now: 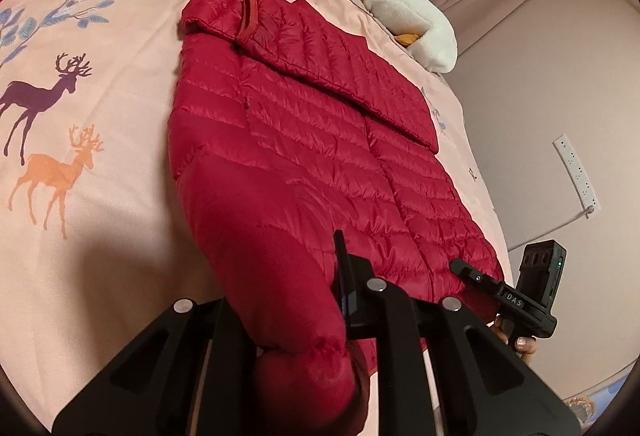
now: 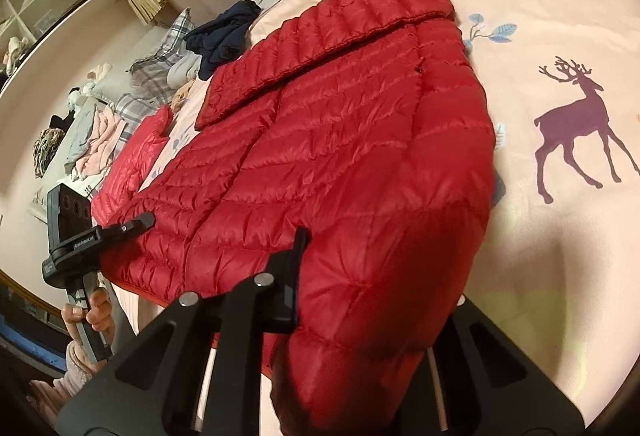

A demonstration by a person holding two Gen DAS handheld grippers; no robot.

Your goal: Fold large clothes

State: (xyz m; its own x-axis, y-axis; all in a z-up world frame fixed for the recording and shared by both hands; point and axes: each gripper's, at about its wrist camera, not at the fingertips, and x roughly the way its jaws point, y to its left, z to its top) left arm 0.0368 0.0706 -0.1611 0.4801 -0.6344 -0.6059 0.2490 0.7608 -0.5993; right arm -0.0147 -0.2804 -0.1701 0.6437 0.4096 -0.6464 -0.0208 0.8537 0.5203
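Red down jacket (image 1: 304,140) is lying flat on the deer-print bedspread (image 1: 100,96). L gripper (image 1: 304,316) & R gripper (image 2: 360,300) are both pinching its hem corners. Next: lifting both evenly, w/ hem taut, toward collar.

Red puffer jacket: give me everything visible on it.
The red puffer jacket is quilted in horizontal channels, with a shiny, nylon-looking shell. It lies spread flat on the pink deer-print bedspread, one sleeve folded diagonally across its body, a hanging loop visible at the collar. A centre seam or zip line runs down it. Its near hem is bunched and lifted at both corners: the left gripper and the right gripper each have their jaws closed on the fabric.
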